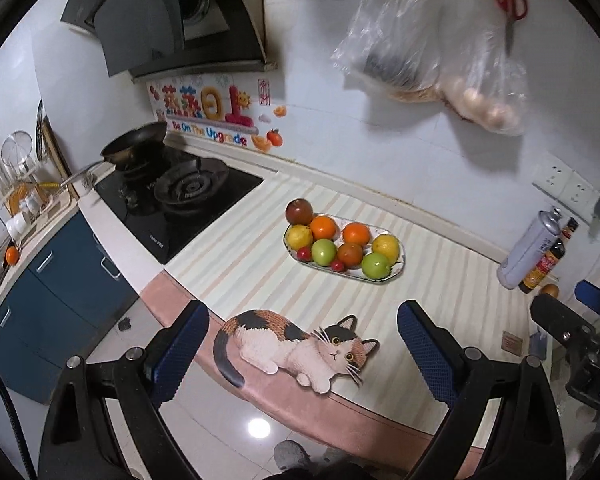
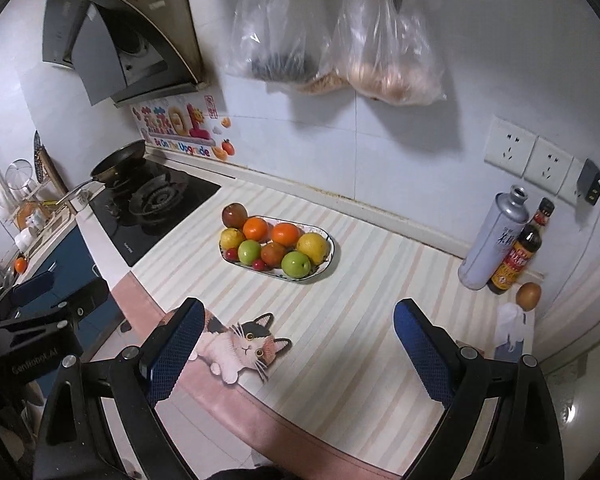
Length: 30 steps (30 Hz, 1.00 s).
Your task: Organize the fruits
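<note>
An oval white plate (image 1: pixel 398 270) (image 2: pixel 329 242) sits on the striped counter, piled with fruit: a dark red apple (image 1: pixel 299 211) (image 2: pixel 234 215), oranges (image 1: pixel 323 227) (image 2: pixel 255 228), yellow lemons (image 1: pixel 385 247) (image 2: pixel 312 247), green fruits (image 1: pixel 376 265) (image 2: pixel 296 264) and small red tomatoes (image 1: pixel 337 266) (image 2: pixel 259 265). My left gripper (image 1: pixel 302 346) is open and empty, held above the counter's front edge, well short of the plate. My right gripper (image 2: pixel 296 346) is open and empty too, also short of the plate.
A cat-shaped mat (image 1: pixel 296 346) (image 2: pixel 240 346) lies at the front edge. A gas stove (image 1: pixel 180 196) (image 2: pixel 152 200) with a pan (image 1: pixel 136 142) is at left. A spray can (image 2: pixel 494 240), sauce bottle (image 2: pixel 518 256) and egg (image 2: pixel 528 295) stand at right. Plastic bags (image 2: pixel 332 40) hang on the wall.
</note>
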Each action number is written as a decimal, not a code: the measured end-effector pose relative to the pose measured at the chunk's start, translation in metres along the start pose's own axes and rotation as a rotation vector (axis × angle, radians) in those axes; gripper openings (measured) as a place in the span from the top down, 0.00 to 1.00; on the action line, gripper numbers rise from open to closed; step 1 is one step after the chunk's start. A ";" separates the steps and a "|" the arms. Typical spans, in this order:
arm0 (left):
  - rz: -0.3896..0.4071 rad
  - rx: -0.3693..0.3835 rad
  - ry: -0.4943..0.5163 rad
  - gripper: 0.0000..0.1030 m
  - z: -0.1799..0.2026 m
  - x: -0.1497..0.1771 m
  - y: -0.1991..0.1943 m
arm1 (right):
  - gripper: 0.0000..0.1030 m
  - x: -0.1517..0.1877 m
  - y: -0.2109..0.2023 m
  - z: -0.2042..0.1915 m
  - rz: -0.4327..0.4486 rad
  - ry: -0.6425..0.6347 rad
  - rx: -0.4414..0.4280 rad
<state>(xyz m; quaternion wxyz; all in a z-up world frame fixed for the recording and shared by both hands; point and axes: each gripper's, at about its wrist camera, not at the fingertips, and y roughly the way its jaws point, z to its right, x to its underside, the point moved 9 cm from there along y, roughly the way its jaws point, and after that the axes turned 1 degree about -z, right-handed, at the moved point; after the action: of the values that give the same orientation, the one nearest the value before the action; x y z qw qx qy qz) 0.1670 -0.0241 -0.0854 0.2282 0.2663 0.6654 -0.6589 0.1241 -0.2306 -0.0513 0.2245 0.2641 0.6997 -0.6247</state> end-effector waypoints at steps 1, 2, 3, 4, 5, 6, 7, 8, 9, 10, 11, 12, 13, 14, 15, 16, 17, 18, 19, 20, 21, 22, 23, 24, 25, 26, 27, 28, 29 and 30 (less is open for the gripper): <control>0.009 0.004 0.005 0.06 0.001 0.000 -0.006 | 0.05 0.000 -0.005 -0.001 0.003 -0.005 0.000; 0.016 0.012 0.008 0.06 0.002 0.000 -0.012 | 0.05 0.000 -0.008 -0.002 0.005 -0.009 0.000; 0.020 0.014 0.008 0.06 0.003 0.000 -0.017 | 0.05 0.000 -0.013 -0.004 0.010 -0.010 -0.003; 0.024 0.019 0.007 0.06 0.003 0.000 -0.022 | 0.05 0.001 -0.017 -0.006 0.013 -0.014 -0.003; 0.028 0.028 0.005 0.06 0.003 0.000 -0.026 | 0.05 0.001 -0.020 -0.007 0.014 -0.018 -0.002; 0.032 0.033 0.004 0.06 0.004 0.000 -0.030 | 0.05 0.002 -0.024 -0.008 0.016 -0.018 -0.005; 0.035 0.035 0.003 0.06 0.004 0.001 -0.032 | 0.05 0.002 -0.024 -0.009 0.016 -0.018 -0.008; 0.038 0.038 0.006 0.06 0.005 0.001 -0.035 | 0.05 0.002 -0.028 -0.010 0.019 -0.020 -0.006; 0.039 0.042 0.008 0.06 0.005 0.001 -0.037 | 0.05 0.003 -0.030 -0.010 0.020 -0.020 -0.005; 0.041 0.044 0.009 0.06 0.006 0.001 -0.038 | 0.05 0.004 -0.031 -0.011 0.019 -0.017 -0.011; 0.042 0.048 0.011 0.06 0.006 0.002 -0.040 | 0.05 0.004 -0.032 -0.012 0.017 -0.015 -0.013; 0.041 0.048 0.012 0.06 0.006 0.003 -0.040 | 0.05 0.004 -0.032 -0.013 0.015 -0.015 -0.013; 0.041 0.048 0.014 0.06 0.007 0.003 -0.040 | 0.05 0.005 -0.032 -0.013 0.015 -0.015 -0.012; 0.039 0.049 0.015 0.06 0.007 0.003 -0.040 | 0.05 0.006 -0.031 -0.013 0.010 -0.008 -0.021; 0.035 0.050 0.015 0.06 0.007 0.004 -0.039 | 0.05 0.006 -0.030 -0.014 0.008 -0.004 -0.026; 0.033 0.052 0.016 0.06 0.008 0.004 -0.039 | 0.05 0.006 -0.030 -0.014 0.006 0.000 -0.027; 0.032 0.050 0.017 0.06 0.008 0.004 -0.038 | 0.05 0.006 -0.028 -0.014 0.005 0.000 -0.021; 0.032 0.047 0.016 0.06 0.007 0.004 -0.038 | 0.05 0.006 -0.026 -0.013 0.006 0.003 -0.018; 0.032 0.044 0.016 0.06 0.007 0.004 -0.036 | 0.05 0.004 -0.023 -0.011 0.005 0.005 -0.015; 0.029 0.039 0.015 0.06 0.006 0.002 -0.033 | 0.05 0.003 -0.020 -0.011 0.004 0.008 -0.009; 0.026 0.035 0.013 0.06 0.005 0.000 -0.031 | 0.05 0.001 -0.016 -0.009 0.003 0.011 -0.007; 0.025 0.034 0.009 0.06 0.003 -0.001 -0.027 | 0.05 -0.002 -0.013 -0.008 0.003 0.015 -0.005; 0.021 0.027 0.007 0.06 0.002 -0.004 -0.023 | 0.05 -0.004 -0.008 -0.007 0.002 0.017 -0.001; 0.016 0.026 0.007 0.06 0.001 -0.006 -0.020 | 0.05 -0.008 -0.004 -0.006 0.002 0.018 0.002; 0.012 0.025 0.006 0.06 0.000 -0.009 -0.015 | 0.05 -0.011 0.000 -0.005 0.002 0.020 0.004; 0.010 0.016 0.008 0.06 -0.001 -0.013 -0.009 | 0.05 -0.015 0.006 -0.005 0.005 0.020 0.007; 0.006 0.012 0.009 0.06 -0.002 -0.015 -0.005 | 0.05 -0.019 0.010 -0.003 0.003 0.019 0.012; -0.001 0.011 0.008 0.06 -0.003 -0.018 0.000 | 0.05 -0.022 0.016 -0.003 0.000 0.021 0.013; -0.001 0.005 0.006 0.06 -0.004 -0.021 0.006 | 0.05 -0.027 0.022 -0.002 0.001 0.024 0.012; -0.005 -0.002 0.006 0.06 -0.005 -0.023 0.010 | 0.05 -0.030 0.028 -0.001 -0.002 0.024 0.019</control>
<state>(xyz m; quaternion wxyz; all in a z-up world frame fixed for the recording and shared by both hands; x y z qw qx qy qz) 0.1913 -0.0205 -0.0778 0.2247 0.2667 0.6673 -0.6581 0.1647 -0.2297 -0.0527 0.2128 0.2731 0.6965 -0.6285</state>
